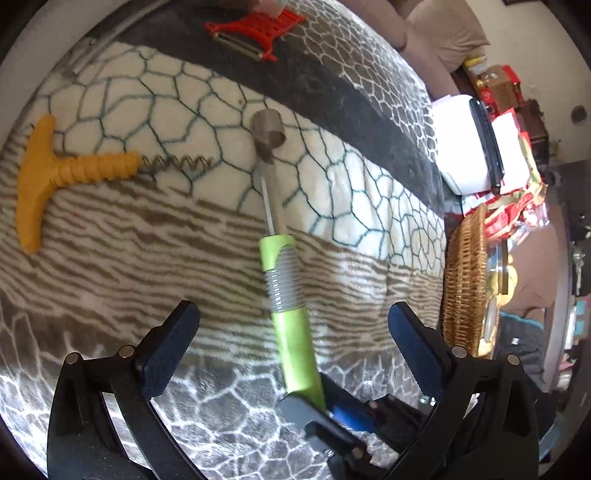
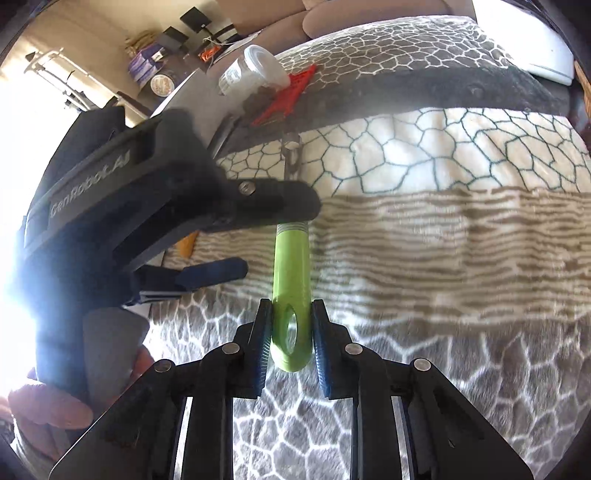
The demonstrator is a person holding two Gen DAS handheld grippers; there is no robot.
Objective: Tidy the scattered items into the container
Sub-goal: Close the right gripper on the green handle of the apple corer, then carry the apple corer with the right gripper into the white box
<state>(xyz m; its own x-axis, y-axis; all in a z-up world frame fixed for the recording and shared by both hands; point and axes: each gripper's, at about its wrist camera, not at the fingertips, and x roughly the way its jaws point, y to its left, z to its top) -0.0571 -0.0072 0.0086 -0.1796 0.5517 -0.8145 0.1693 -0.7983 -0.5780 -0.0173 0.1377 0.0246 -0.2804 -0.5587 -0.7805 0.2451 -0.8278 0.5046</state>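
A green-handled corer [image 1: 291, 332] with a metal ring head [image 1: 267, 131] lies lengthwise on the patterned blanket [image 1: 110, 266]. My right gripper [image 2: 291, 304] is shut on the handle's looped end [image 2: 291, 332], a pad pressing each side. It also shows at the bottom of the left wrist view as the right gripper [image 1: 332, 413]. My left gripper [image 1: 293, 314] is open wide and hovers over the handle's middle without touching it. In the right wrist view the left gripper [image 2: 269, 236] crosses the handle from the left. The wicker basket [image 1: 465, 280] stands at the blanket's right edge.
An orange corkscrew [image 1: 55, 173] lies at the left, and a red peeler [image 1: 255, 29] lies at the far edge beside a clear plastic jar [image 2: 255, 70]. White boxes and red packets [image 1: 506, 155] crowd behind the basket. A person's hand [image 2: 48, 406] holds the left gripper.
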